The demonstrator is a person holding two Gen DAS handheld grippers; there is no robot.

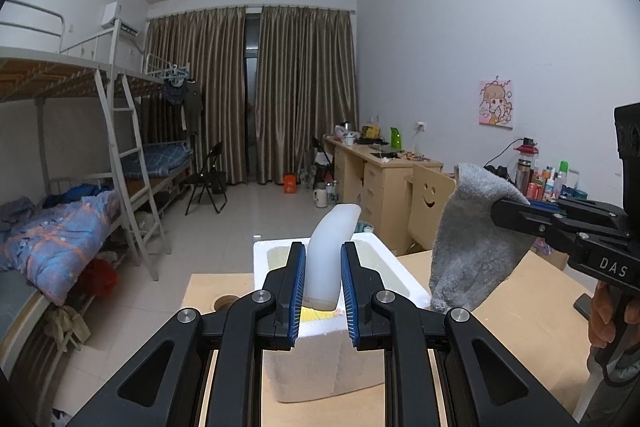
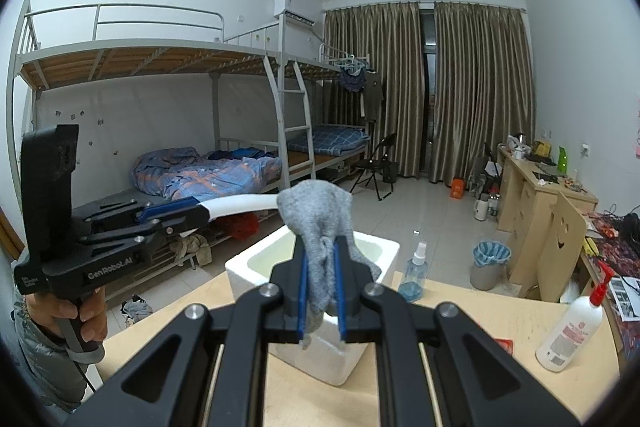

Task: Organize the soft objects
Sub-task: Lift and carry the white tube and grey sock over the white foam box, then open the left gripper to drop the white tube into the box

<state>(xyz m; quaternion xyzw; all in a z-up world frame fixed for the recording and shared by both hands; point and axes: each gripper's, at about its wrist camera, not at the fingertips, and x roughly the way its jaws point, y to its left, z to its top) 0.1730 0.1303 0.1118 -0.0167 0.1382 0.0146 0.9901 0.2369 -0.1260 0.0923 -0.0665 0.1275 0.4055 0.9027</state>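
1. Sock (image 2: pixel 320 227), grey and limp, hangs pinched between the blue pads of our right tongs (image 2: pixel 320 291); the jaws are clenched on it, with its bunched top rising above them and a loose end drooping below.
2. From the left wrist view the same sock (image 1: pixel 472 247) dangles from the right tongs (image 1: pixel 504 211), above the right edge of the white foam box (image 1: pixel 404 277).
3. Our left tongs (image 1: pixel 322 283) grasp a white foam strip (image 1: pixel 330 251), which curves up and away from the pads; its lower end sits just above the box opening.
4. In the right wrist view the left tongs (image 2: pixel 200 213) hold that strip (image 2: pixel 244 205) nearly level, its far end reaching toward the sock.
5. A hand (image 2: pixel 80 311) grips the left handle; another hand (image 1: pixel 612 315) grips the right one.
6. Below both tongs stands the foam box (image 2: pixel 384 247), open-topped, on the pale wooden bench (image 2: pixel 460 379).
7. On the bench to the right of the box we see a small blue spray bottle (image 2: pixel 416 275) just beside it, and a white pump bottle with a red top (image 2: pixel 572 327) further right.
8. Beyond the bench lie the tiled floor, bunk beds (image 2: pixel 208 167) with blue bedding, and brown curtains (image 1: pixel 248 95).
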